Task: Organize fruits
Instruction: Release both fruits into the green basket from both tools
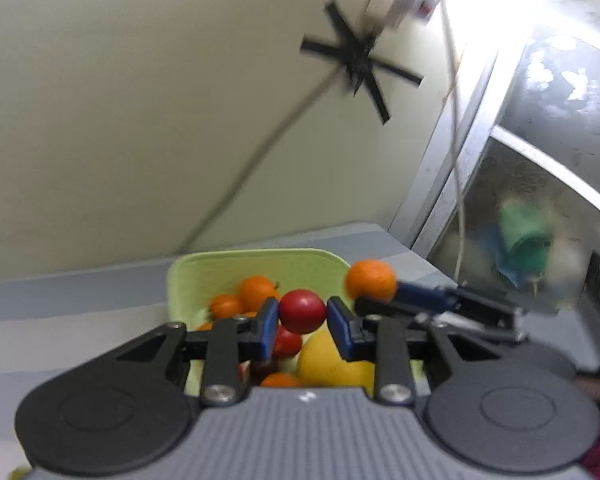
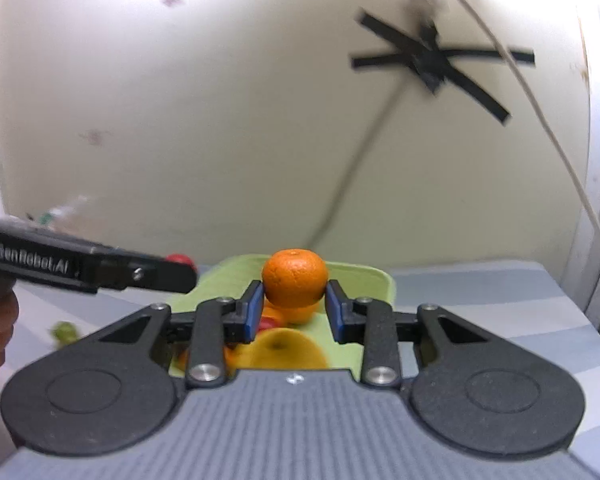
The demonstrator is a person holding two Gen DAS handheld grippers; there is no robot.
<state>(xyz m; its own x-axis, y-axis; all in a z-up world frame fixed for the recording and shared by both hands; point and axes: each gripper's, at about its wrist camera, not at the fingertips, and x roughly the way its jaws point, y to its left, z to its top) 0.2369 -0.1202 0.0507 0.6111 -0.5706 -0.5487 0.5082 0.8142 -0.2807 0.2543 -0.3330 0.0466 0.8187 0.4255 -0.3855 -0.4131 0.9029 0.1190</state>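
1. Fruits are the matter in hand: the left tongs (image 1: 302,312) have their blue pads clamped on a small, smooth, glossy red round fruit (image 1: 302,311), held just above the tray.
2. Beside them, the right tongs (image 2: 294,300) grip a dimpled, matte orange mandarin (image 2: 294,278) at its lower sides; in the left wrist view that same mandarin (image 1: 371,280) hangs near the tray's right rim.
3. Below both lies the shallow pale-green tray with rounded corners (image 1: 260,258), which looks like moulded plastic or pulp and rests on a grey striped table (image 1: 80,304).
4. Inside it sit more mandarins (image 1: 256,290), another red fruit (image 1: 287,342) and a large, smooth yellow round fruit (image 1: 332,364) with a stem dimple.
5. Left of the tray, on the table, a small green fruit (image 2: 64,331) lies blurred and apart.
6. Judging by this, sorting is early: two pieces are lifted, most fruit is in the tray, and no destination is visible.
7. Behind stands a cream wall with black tape strips (image 2: 436,60) crossed over a thin cord.
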